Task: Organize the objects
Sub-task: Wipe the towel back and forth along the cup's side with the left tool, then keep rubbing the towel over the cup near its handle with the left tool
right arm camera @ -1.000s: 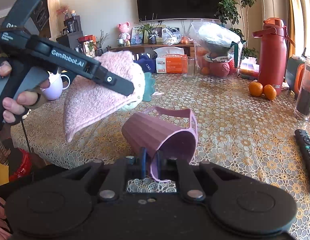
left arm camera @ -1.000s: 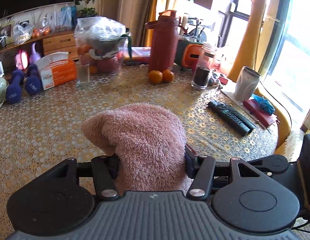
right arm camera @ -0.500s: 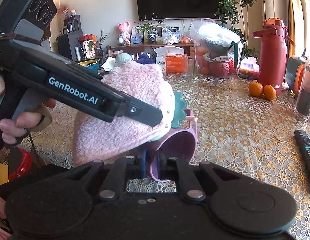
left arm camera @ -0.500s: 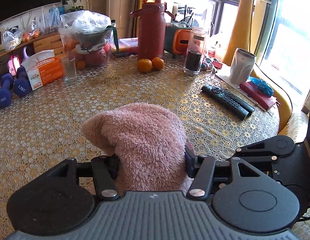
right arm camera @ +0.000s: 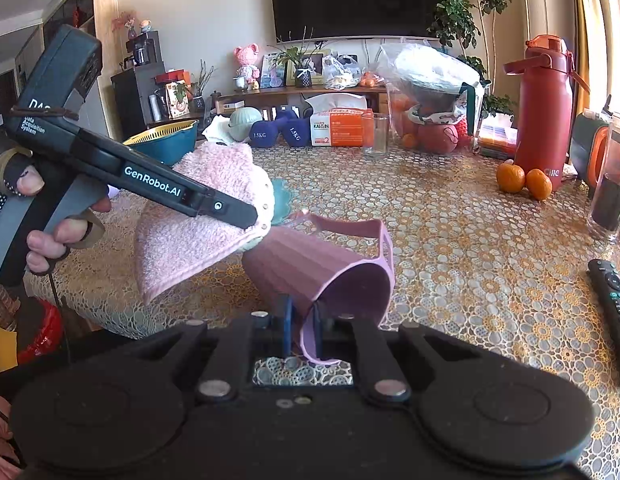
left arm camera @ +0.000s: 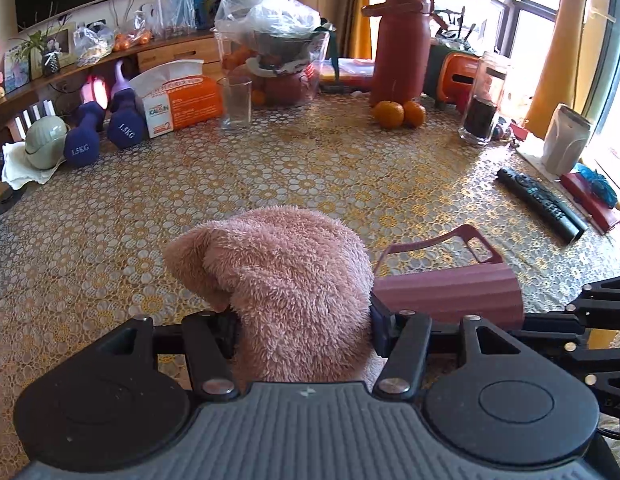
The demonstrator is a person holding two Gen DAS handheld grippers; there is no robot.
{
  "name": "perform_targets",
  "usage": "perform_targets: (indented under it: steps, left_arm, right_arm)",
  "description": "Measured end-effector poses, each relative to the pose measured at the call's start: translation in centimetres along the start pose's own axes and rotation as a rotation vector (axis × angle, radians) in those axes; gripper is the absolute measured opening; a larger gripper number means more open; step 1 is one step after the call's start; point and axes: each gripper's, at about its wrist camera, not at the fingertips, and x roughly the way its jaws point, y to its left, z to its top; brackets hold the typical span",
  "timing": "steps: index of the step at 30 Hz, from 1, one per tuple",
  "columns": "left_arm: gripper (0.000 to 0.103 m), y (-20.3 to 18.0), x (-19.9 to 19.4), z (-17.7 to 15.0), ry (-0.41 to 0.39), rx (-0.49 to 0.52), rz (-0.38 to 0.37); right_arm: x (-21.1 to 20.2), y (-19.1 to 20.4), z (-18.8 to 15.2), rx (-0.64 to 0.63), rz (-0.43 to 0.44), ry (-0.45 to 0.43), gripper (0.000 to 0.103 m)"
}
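Observation:
My left gripper (left arm camera: 301, 316) is shut on a fluffy pink towel (left arm camera: 285, 280), which bulges over the fingers and hides them. In the right wrist view the left gripper (right arm camera: 253, 216) holds the towel (right arm camera: 181, 236) above the table, just left of the cup. My right gripper (right arm camera: 301, 332) is shut on the rim of a pink ribbed cup (right arm camera: 322, 272) with a handle, held on its side with the mouth toward the camera. The cup also shows in the left wrist view (left arm camera: 446, 288), right of the towel.
The lace-covered table (left arm camera: 310, 168) holds a tissue box (left arm camera: 181, 100), blue dumbbells (left arm camera: 125, 128), a glass (left arm camera: 234, 102), a bagged fruit bowl (left arm camera: 277, 56), a red flask (left arm camera: 402, 44), two oranges (left arm camera: 398, 114), a dark jar (left arm camera: 484, 104) and remotes (left arm camera: 538, 204). A teal bowl (right arm camera: 165, 144) stands at the left.
The left gripper with the towel swung back left and turned, and now sits just left of the cup. The cup in the right gripper has not moved.

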Motion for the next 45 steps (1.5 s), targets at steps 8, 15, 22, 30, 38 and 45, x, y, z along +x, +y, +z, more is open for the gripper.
perform_targets:
  steps: [8, 15, 22, 30, 38, 45]
  left_arm:
    - [0.058, -2.5, -3.1, 2.1, -0.095, 0.017, -0.109]
    - [0.058, -8.0, -2.6, 2.2, -0.088, 0.135, -0.186]
    - [0.058, -9.9, -1.6, 1.3, -0.087, 0.193, -0.188]
    - [0.059, -7.9, -1.1, 1.3, -0.081, 0.163, -0.138]
    - [0.059, -4.8, -0.7, 1.0, -0.070, 0.118, -0.068]
    - [0.059, -2.0, -0.2, 0.8, -0.049, 0.068, 0.007]
  right_arm:
    - [0.2, 0.0, 0.1, 0.000, 0.001, 0.001, 0.009]
    - [0.2, 0.0, 0.0, -0.002, 0.001, 0.003, 0.009]
    - [0.1, 0.1, 0.0, 0.002, 0.000, 0.002, 0.009]
    - [0.1, 0.0, 0.0, 0.013, 0.001, 0.000, 0.009]
    - [0.1, 0.0, -0.1, 0.012, 0.000, 0.000, 0.009]
    - [0.1, 0.1, -0.1, 0.011, -0.001, 0.000, 0.009]
